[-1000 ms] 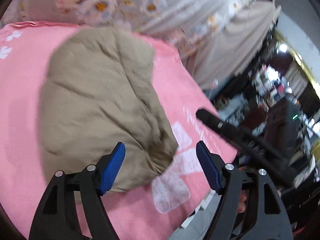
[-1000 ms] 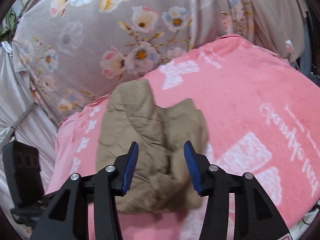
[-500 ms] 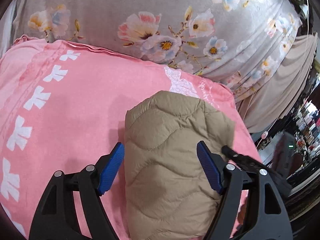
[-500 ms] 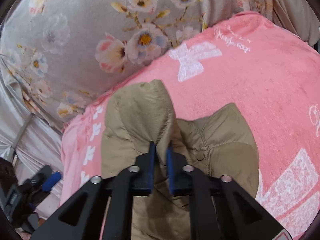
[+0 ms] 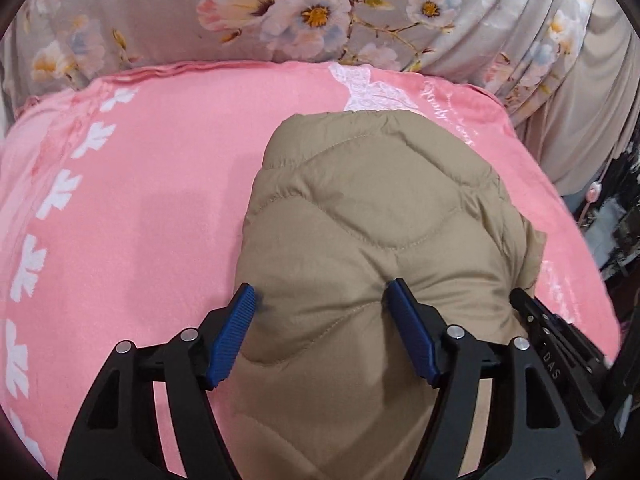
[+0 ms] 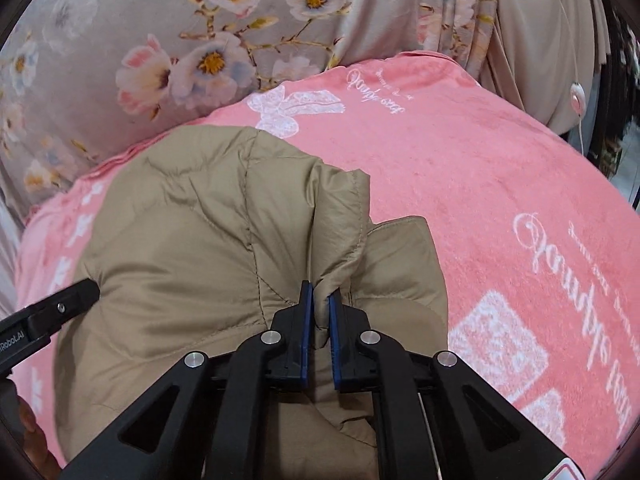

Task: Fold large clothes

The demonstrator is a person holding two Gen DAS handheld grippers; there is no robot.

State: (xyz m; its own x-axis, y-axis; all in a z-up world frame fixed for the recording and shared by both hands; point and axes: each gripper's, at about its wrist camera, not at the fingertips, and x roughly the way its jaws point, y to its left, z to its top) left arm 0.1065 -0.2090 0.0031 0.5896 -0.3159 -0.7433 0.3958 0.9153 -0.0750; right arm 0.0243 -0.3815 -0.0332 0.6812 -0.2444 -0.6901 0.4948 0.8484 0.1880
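We see tan quilted puffer jacket (image 5: 372,248) on pink plush blanket (image 5: 140,208). Left gripper (image 5: 322,334) jaws wide, just closing slightly, jacket bulging between. Right gripper (image 6: 319,322) jaws narrow, pinching jacket fold.

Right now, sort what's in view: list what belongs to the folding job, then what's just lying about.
Job:
- tan quilted jacket
- right gripper, shut on a jacket fold
- left gripper, jaws closing around the jacket's bulk

Lying about:
- pink blanket underneath
- floral curtain behind
- pink corded switch
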